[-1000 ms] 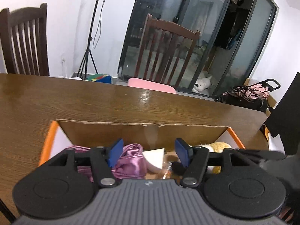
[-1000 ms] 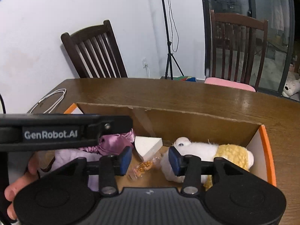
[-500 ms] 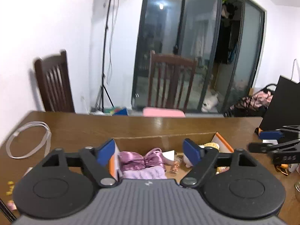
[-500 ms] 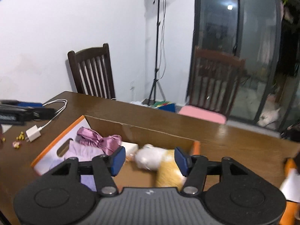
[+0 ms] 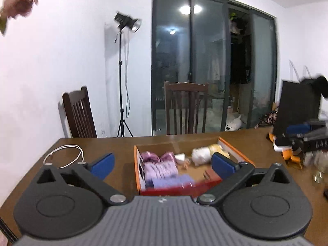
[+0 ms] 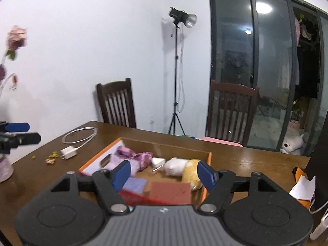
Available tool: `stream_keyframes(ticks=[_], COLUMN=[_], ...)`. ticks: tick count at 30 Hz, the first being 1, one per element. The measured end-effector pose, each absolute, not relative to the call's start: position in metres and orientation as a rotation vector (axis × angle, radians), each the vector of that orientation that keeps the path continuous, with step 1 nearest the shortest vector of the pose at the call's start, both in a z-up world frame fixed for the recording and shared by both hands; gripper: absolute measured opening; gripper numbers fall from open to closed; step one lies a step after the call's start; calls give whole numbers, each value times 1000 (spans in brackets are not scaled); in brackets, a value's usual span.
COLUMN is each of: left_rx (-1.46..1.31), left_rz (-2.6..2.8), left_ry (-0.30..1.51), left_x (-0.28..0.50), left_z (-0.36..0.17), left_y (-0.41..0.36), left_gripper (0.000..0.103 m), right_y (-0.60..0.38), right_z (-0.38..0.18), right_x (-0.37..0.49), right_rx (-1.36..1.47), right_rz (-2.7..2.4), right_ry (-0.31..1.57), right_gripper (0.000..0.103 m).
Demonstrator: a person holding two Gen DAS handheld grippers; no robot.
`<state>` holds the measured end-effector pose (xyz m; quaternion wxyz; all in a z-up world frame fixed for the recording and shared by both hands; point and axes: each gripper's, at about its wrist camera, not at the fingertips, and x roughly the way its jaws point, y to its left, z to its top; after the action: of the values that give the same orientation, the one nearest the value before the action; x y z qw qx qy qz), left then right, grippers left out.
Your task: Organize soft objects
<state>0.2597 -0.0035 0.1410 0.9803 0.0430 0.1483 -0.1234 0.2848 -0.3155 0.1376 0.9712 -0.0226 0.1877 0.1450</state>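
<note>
Blur softens the near end of the cardboard box [image 5: 233, 150], so we cannot name the red [image 6: 170, 190] and lilac [image 6: 135, 184] pieces lying there; the red one's near edge is hidden behind our right gripper's body. Farther in, a shiny purple cloth [image 6: 133, 155], a white wedge [image 6: 158, 161] and a white and yellow plush toy [image 6: 184, 169] lie side by side inside the box on the wooden table [image 5: 114, 143].

Both tongs hover above the table on the near side of the box, pointing slightly downward. Our left gripper [image 5: 162, 163] stands spread as wide as it goes, its jaws having just been opening, with nothing between the blue pads [image 5: 102, 163]. Our right gripper [image 6: 162, 173] is also spread, jaws likewise just opened further, and holds nothing. In the left view the right gripper shows as a smear at the right edge.

A second ago both tools were low over the box, close to the soft things; now they have drawn back and up, and the whole box lies in view ahead.
</note>
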Motion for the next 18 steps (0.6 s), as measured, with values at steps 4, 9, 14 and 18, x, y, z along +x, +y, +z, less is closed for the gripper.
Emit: stream_keyframes(ticks=[4, 9, 14, 18], left_rx=[120, 18, 21, 26], left_rz=[-268, -231, -199, -190], left_ry=[261, 297, 390, 376], left_x=[199, 152, 158, 177], left_z=[110, 69, 53, 56], left_y=[-6, 0, -1, -7], left_gripper=[103, 103, 103, 103], right_y=[-317, -314, -311, -306], right_z=[110, 61, 21, 16], right_x=[235, 175, 147, 155], right_rx=[-72, -68, -30, -62], right_rz=[298, 348, 377, 352], right_ry=[380, 397, 487, 483], right_gripper=[82, 86, 86, 86])
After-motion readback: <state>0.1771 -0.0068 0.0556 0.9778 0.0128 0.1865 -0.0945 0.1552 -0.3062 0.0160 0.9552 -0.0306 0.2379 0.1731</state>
